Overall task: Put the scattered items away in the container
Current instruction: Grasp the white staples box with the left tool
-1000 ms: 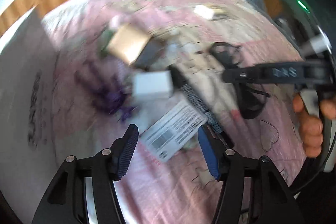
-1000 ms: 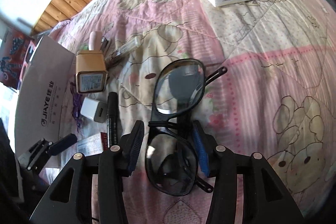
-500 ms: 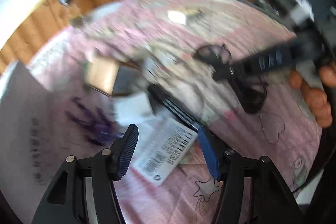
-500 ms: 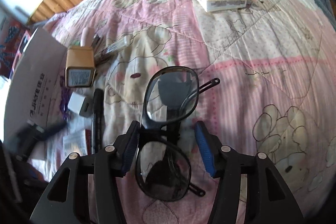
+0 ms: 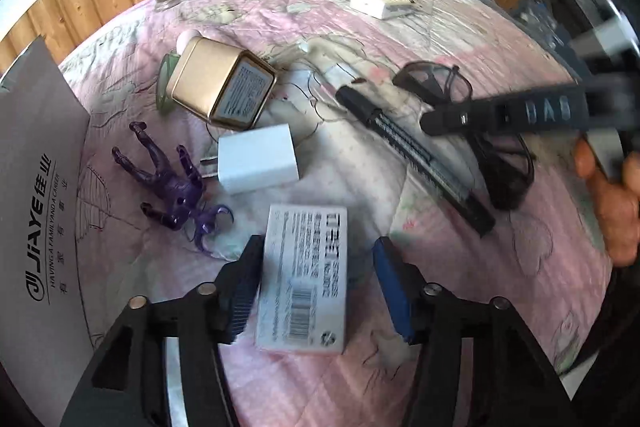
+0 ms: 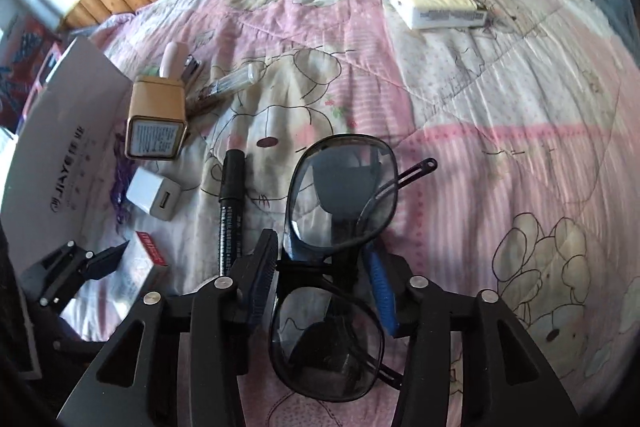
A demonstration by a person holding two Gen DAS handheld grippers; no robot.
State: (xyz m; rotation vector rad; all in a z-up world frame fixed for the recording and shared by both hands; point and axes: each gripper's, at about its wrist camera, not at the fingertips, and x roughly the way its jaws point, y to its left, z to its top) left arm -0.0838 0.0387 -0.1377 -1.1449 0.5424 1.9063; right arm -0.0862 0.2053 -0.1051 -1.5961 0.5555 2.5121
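1. The tall grey cardboard box [image 5: 38,187] with printed lettering is the landmark and stands at the far left of the pink quilted bedspread [image 5: 460,39].
2. Just right of the box lies a small purple plastic figurine [image 5: 172,183], with a gold metal tin [image 5: 218,85] on its side beyond it and a white plug-in charger block [image 5: 258,159] beside it.
3. Further right of the box, the left gripper [image 5: 316,279] straddles a flat white carton with a printed barcode label [image 5: 306,275]. Its jaws stand wide apart; the left pad looks to be at the carton's edge, the right pad clear of it, so nothing is held. The carton's long axis runs straight ahead along the fingers, so closing across the short width should seat it.
4. Right again lies a black marker pen [image 5: 416,155], slanted away from the box.
5. Farthest from the box among the clustered items, the right gripper [image 6: 324,283] brackets the bridge of black-framed glasses [image 6: 340,203]. Its jaws sit fairly close about the frame, but contact cannot be told. The frame's long axis runs forward between the fingers.
6. The left gripper is the nearer one to the box.
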